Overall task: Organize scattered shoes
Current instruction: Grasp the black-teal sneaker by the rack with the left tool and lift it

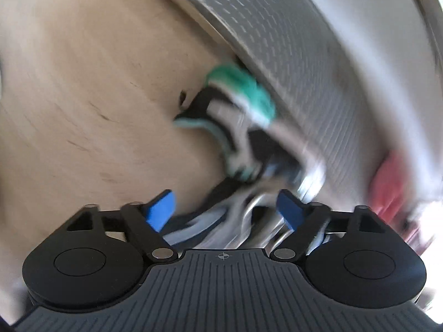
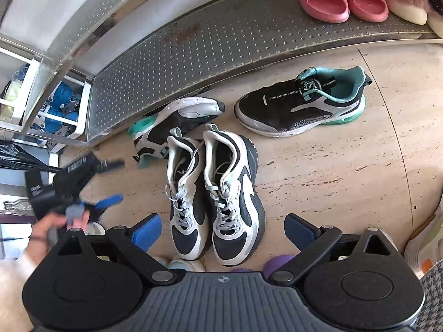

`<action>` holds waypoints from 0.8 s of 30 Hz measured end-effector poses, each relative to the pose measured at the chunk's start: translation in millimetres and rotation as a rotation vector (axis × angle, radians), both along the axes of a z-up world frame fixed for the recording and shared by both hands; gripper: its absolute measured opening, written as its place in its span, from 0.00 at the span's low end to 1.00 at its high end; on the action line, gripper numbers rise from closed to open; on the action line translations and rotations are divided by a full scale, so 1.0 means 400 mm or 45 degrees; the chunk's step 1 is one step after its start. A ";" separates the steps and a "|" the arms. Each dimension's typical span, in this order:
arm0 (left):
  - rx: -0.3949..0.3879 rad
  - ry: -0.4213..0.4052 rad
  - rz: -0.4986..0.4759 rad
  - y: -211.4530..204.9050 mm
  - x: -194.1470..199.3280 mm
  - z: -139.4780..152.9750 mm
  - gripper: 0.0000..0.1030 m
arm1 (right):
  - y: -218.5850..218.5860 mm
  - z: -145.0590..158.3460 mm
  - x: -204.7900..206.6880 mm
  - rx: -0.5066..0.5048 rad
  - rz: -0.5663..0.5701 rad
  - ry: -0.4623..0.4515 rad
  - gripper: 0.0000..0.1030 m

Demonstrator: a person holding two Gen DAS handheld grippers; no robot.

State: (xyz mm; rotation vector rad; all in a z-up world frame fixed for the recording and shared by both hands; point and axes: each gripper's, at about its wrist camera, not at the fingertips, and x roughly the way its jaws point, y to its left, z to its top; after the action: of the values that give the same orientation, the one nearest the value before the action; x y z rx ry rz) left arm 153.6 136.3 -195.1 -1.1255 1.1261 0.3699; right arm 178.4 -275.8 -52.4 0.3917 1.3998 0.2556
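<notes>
Left wrist view: the picture is heavily smeared. The left gripper (image 1: 225, 213) has its blue fingers (image 1: 160, 211) spread wide and holding nothing; blurred white and black shoe shapes (image 1: 221, 221) lie just past them, and whether anything touches the pads cannot be told. Further ahead a black, white and green sneaker (image 1: 238, 121) lies on its side on the beige floor (image 1: 83, 96), right up against the edge of a perforated metal shelf (image 1: 290, 63). A pink blur (image 1: 387, 185) shows at the far right. No writing can be read here.

Right wrist view: the right gripper (image 2: 223, 233) hangs over the floor (image 2: 332, 171) with its fingers (image 2: 146, 231) released and wide apart, gripping nothing. Between and just beyond them stands a pair of white and black lace-up sneakers (image 2: 216, 193), side by side and touching. Behind the pair, the tipped sneaker (image 2: 177, 127) lies half under the metal shelf (image 2: 221, 49). Its mate (image 2: 301, 105) stands upright on the floor to the right, apart from the others, with "RUNNING" printed on the sole edge. Pink slides (image 2: 343, 0) and fluffy slippers (image 2: 404, 2) sit on the shelf. At lower left the left gripper (image 2: 80, 191) is seen blurred in a hand (image 2: 52, 227), fingers apart.
</notes>
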 end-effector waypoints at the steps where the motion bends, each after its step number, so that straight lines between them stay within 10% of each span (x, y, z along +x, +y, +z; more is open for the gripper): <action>1: -0.048 -0.028 0.079 0.018 0.003 -0.014 0.71 | -0.002 0.000 0.000 0.004 -0.003 0.007 0.94; 20: -0.130 -0.255 0.314 -0.013 0.154 -0.192 0.55 | 0.026 0.013 -0.004 0.040 0.084 0.036 0.95; 24: -0.033 -0.252 0.244 -0.014 0.222 -0.120 0.24 | 0.035 0.009 -0.002 0.017 0.110 0.033 0.95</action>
State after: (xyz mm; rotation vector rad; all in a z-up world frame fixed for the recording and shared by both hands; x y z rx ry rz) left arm 242.5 130.7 -242.9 -1.2683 0.8541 0.3838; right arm 177.6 -261.9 -48.6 0.3471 1.4430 0.3317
